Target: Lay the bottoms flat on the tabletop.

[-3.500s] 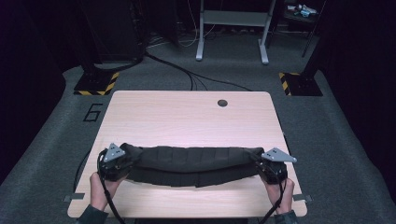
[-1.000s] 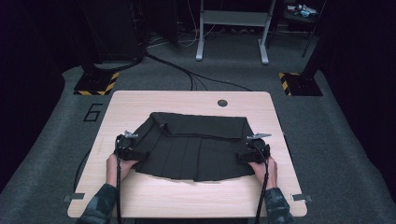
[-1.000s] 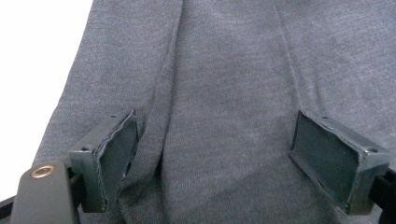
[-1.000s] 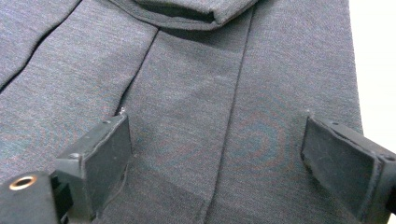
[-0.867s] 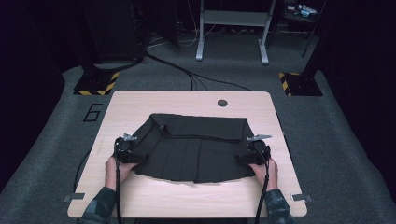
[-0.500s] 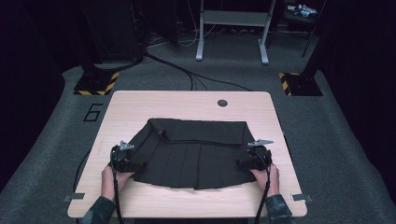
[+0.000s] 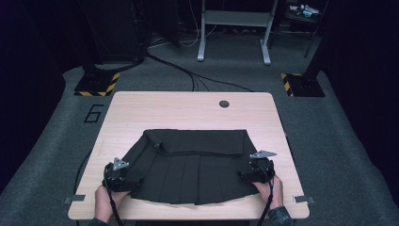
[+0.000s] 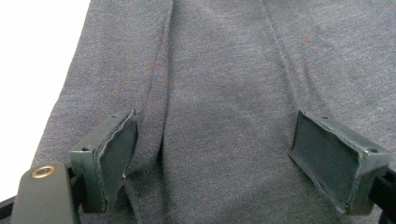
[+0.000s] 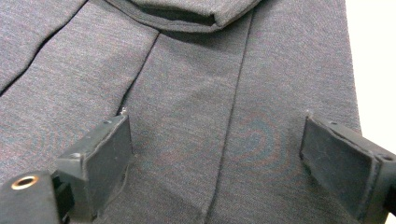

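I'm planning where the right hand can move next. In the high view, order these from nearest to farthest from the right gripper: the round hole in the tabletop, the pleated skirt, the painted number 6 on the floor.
1. The pleated skirt: directly at the right gripper, spread on the table toward its left.
2. The round hole: at the table's far edge.
3. The painted 6: on the floor beyond the table's far left corner.

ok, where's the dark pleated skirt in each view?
High view: skirt lies flat at centre-front of the table.
Left gripper view: skirt spans the frame beyond the open jaws.
Right gripper view: skirt, folded band at top.
Shared landmark: the pleat lines.
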A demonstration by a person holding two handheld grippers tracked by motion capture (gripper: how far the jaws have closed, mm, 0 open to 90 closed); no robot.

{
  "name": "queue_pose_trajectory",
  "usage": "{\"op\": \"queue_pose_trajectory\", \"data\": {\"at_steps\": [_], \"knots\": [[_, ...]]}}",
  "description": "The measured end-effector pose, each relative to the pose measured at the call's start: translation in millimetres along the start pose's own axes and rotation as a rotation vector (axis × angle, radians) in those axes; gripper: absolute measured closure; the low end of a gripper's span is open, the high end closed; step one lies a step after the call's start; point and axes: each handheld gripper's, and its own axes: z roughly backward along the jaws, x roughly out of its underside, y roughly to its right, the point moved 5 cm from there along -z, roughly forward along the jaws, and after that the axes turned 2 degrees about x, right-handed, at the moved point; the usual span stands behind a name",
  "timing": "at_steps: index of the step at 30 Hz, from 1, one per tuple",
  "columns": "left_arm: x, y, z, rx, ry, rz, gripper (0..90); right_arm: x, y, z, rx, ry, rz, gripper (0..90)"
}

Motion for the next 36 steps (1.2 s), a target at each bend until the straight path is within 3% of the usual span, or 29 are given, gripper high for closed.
{"op": "queue_pose_trajectory", "data": {"at_steps": [7, 13, 18, 24, 26, 27, 28, 30, 31, 33, 34, 36], "knots": [[14.9, 4.3, 14.4, -0.006, -0.020, 0.007, 14.8, 10.1, -10.4, 9.1, -0.016, -0.005, 0.018, 9.6], [15.0, 3.4, 19.4, -0.003, -0.026, 0.027, 13.7, 12.0, -12.7, 12.6, -0.022, -0.006, 0.021, 12.5], [-5.8, 7.0, 31.0, 0.006, 0.021, 0.012, 12.4, 5.3, -14.5, 17.7, -0.017, 0.019, 0.041, 13.8], [-39.2, 14.8, 29.0, 0.017, 0.045, -0.055, 12.4, -12.6, -16.3, 24.3, -0.012, 0.043, 0.039, 14.3], [-58.6, 19.9, 22.9, 0.027, 0.060, -0.079, 12.4, -18.2, -16.8, 25.1, -0.012, 0.050, 0.050, 15.5], [-58.6, 19.9, 22.9, 0.027, 0.060, -0.079, 12.4, -21.6, -16.7, 24.9, -0.007, 0.056, 0.052, 16.2], [-73.9, 24.4, 15.4, 0.030, 0.070, -0.104, 12.4, -24.7, -16.9, 23.8, -0.005, 0.069, 0.051, 17.0], [-78.5, 26.3, 12.6, 0.040, 0.071, -0.107, 12.8, -29.8, -17.6, 21.0, -0.006, 0.072, 0.051, 18.6], [-90.3, 30.3, 4.5, 0.043, 0.063, -0.137, 12.7, -32.3, -17.1, 18.9, -0.010, 0.076, 0.051, 19.4], [-95.2, 32.5, 0.7, 0.047, 0.061, -0.145, 13.9, -36.3, -17.3, 15.5, -0.013, 0.072, 0.040, 22.2], [-104.1, 34.9, -7.1, 0.044, 0.047, -0.168, 14.5, -38.7, -16.6, 13.3, -0.009, 0.082, 0.045, 23.0], [-108.7, 35.2, -14.4, 0.026, 0.030, -0.173, 16.7, -42.9, -16.2, 8.8, -0.002, 0.077, 0.029, 27.3]]}}
